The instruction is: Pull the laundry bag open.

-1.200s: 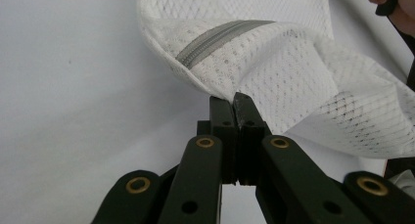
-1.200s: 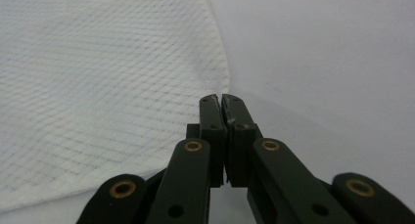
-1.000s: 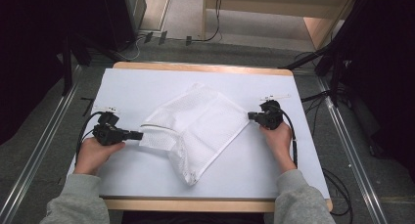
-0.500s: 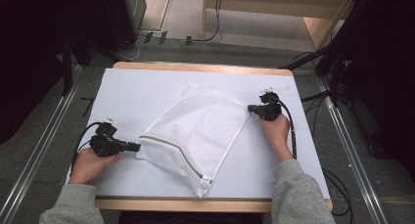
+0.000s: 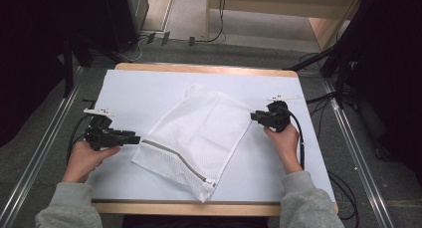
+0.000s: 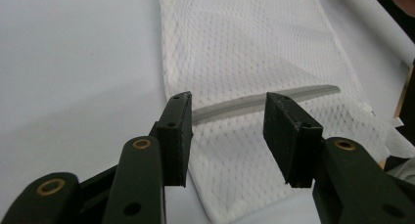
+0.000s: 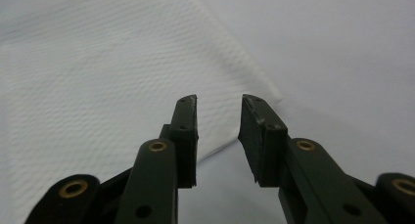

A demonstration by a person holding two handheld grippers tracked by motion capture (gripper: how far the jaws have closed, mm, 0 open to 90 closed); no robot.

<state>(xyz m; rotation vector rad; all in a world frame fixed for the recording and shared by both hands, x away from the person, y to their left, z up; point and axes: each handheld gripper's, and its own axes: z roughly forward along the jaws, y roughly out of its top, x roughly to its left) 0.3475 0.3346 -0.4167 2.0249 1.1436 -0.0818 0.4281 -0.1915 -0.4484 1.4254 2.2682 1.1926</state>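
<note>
A white mesh bag [image 5: 199, 138] with a grey zipper [image 5: 174, 158] lies flat and slantwise on the white-covered table [image 5: 139, 88]. My left gripper [image 5: 135, 138] sits just off the bag's left corner. Its jaws have just been opening and now stand open. In the left gripper view the left gripper [image 6: 227, 119] frames the zipper [image 6: 293, 93] and mesh bag [image 6: 254, 38] without the pads touching them. My right gripper [image 5: 254, 117] is at the bag's right corner. Its jaws have also just been opening. In the right gripper view the right gripper [image 7: 219, 114] is open, over the edge of the bag [image 7: 98, 87].
The table's wooden edge [image 5: 199, 208] runs along the front. Metal rails [image 5: 45, 153] flank the table on both sides, and cables [image 5: 343, 203] trail on the floor at the right. Dark equipment stands at the far left and right.
The bag was bunched between the two grippers and now lies stretched out flat. Both grippers have let go of its corners and opened. The hands have hardly shifted.
</note>
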